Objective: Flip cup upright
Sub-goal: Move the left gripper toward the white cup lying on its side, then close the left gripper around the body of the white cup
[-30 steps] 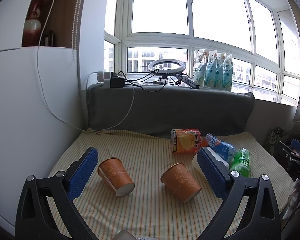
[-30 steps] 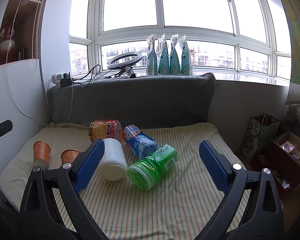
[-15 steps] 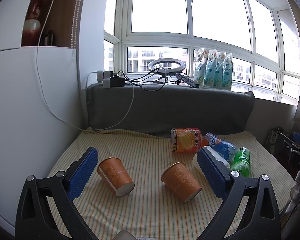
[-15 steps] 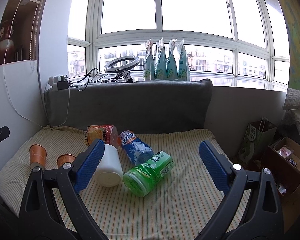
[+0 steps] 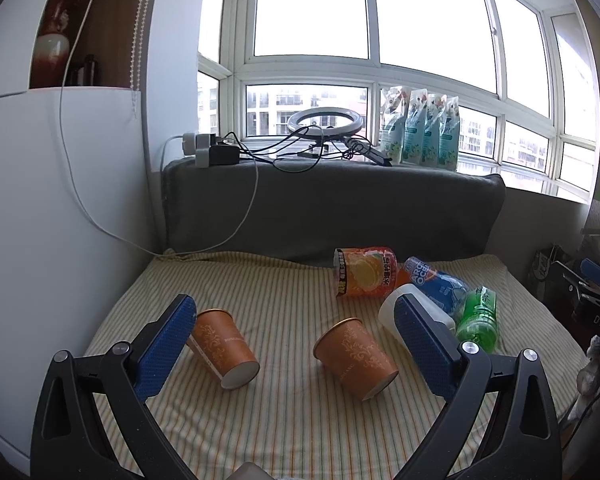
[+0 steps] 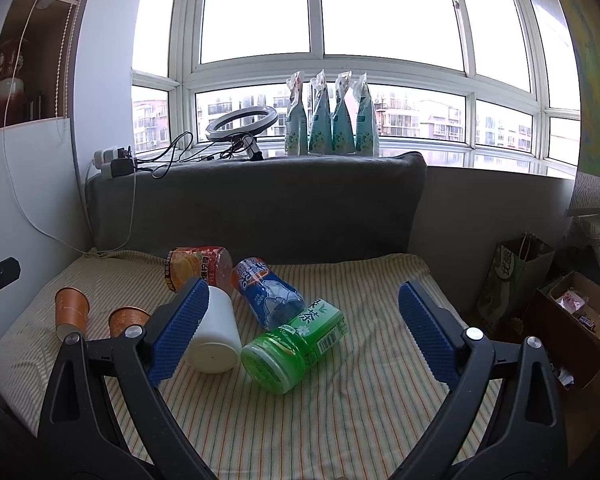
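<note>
Two orange paper cups lie on their sides on the striped cloth: the left cup (image 5: 224,348) and the right cup (image 5: 356,358), both with their bases toward me. My left gripper (image 5: 296,344) is open and empty, hovering above and in front of them. The cups also show at far left in the right wrist view (image 6: 71,307) (image 6: 126,320). My right gripper (image 6: 300,332) is open and empty above the bottles.
A white cup (image 6: 214,334), a green jar (image 6: 296,346), a blue bottle (image 6: 268,292) and an orange canister (image 6: 200,266) lie on the cloth. A grey cushion (image 5: 332,208) backs the cloth. A white cabinet (image 5: 60,220) stands left. Bags and boxes (image 6: 568,312) stand right.
The right gripper has dropped and drawn slightly closer to the bottles. The left gripper has barely moved. The cups lie as before.
</note>
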A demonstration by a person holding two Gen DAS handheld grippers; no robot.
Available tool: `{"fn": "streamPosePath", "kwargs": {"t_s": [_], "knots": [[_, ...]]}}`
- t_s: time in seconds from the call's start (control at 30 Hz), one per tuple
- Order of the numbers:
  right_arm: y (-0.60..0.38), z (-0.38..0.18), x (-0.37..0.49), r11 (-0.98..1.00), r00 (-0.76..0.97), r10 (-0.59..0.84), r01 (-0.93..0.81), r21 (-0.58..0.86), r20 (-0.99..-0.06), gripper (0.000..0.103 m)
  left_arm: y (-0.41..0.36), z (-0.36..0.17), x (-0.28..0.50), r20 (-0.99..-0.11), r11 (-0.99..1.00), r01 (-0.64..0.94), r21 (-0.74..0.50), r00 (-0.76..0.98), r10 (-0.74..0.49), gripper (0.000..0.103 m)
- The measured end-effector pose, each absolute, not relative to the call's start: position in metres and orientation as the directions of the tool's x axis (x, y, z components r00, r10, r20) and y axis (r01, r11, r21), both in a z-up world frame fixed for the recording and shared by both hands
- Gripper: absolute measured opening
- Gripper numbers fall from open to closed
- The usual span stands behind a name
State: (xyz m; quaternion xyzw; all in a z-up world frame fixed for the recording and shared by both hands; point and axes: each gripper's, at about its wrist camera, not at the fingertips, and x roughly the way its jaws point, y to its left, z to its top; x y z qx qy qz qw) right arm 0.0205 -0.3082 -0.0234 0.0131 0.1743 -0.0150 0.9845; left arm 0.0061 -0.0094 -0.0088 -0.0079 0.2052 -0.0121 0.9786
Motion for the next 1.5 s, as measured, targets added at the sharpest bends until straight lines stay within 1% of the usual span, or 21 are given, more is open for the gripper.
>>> {"fn": "streamPosePath", "kwargs": {"t_s": [0.13,0.27,0.33,0.5,0.57,0.6,0.67,0.8,0.87,1.0,1.17,1.5], "knots": [[-0.311,-0.026,0.024,0.999,0.936,-0.024,0.035,0.024,-0.351,0.098,-0.012,-0.012,0.013,-0.425,0.999,0.034,-0.030,0.904,-0.043,0.099],[-0.316,-0.030,0.026,0.999,0.932,-0.030,0.044,0.029,-0.361,0.098,-0.018,-0.018,0.025,-0.477,0.996,0.076,-0.044,0.875,-0.088,0.099],[-0.319,-0.034,0.028,0.998,0.928,-0.033,0.047,0.028,-0.372,0.098,-0.023,-0.021,0.033,-0.510,0.992,0.115,-0.055,0.851,-0.127,0.099],[-0.330,-0.041,0.030,0.997,0.921,-0.049,0.069,0.039,-0.386,0.098,-0.035,-0.029,0.059,-0.594,0.974,0.183,-0.131,0.772,-0.225,0.098],[-0.335,-0.043,0.030,0.996,0.919,-0.055,0.078,0.044,-0.390,0.098,-0.041,-0.032,0.069,-0.623,0.964,0.208,-0.166,0.736,-0.266,0.093],[-0.337,-0.044,0.030,0.996,0.918,-0.057,0.082,0.045,-0.392,0.098,-0.044,-0.033,0.073,-0.636,0.957,0.219,-0.191,0.715,-0.290,0.091],[-0.341,-0.046,0.030,0.995,0.916,-0.063,0.089,0.047,-0.397,0.098,-0.051,-0.036,0.085,-0.664,0.944,0.229,-0.237,0.672,-0.329,0.083],[-0.350,-0.052,0.030,0.993,0.913,-0.068,0.101,0.060,-0.403,0.098,-0.064,-0.044,0.109,-0.705,0.920,0.214,-0.329,0.592,-0.390,0.080],[-0.354,-0.054,0.031,0.992,0.911,-0.069,0.106,0.070,-0.408,0.098,-0.074,-0.049,0.122,-0.724,0.902,0.202,-0.381,0.543,-0.427,0.076],[-0.363,-0.059,0.031,0.990,0.908,-0.067,0.113,0.089,-0.414,0.098,-0.092,-0.062,0.145,-0.752,0.877,0.147,-0.456,0.463,-0.469,0.076],[-0.375,-0.064,0.028,0.987,0.908,-0.068,0.122,0.106,-0.414,0.098,-0.108,-0.074,0.170,-0.786,0.879,0.085,-0.470,0.413,-0.460,0.076],[-0.397,-0.073,0.027,0.977,0.904,-0.070,0.148,0.156,-0.421,0.098,-0.124,-0.098,0.194,-0.854,0.917,0.025,-0.398,0.356,-0.380,0.076]]}}
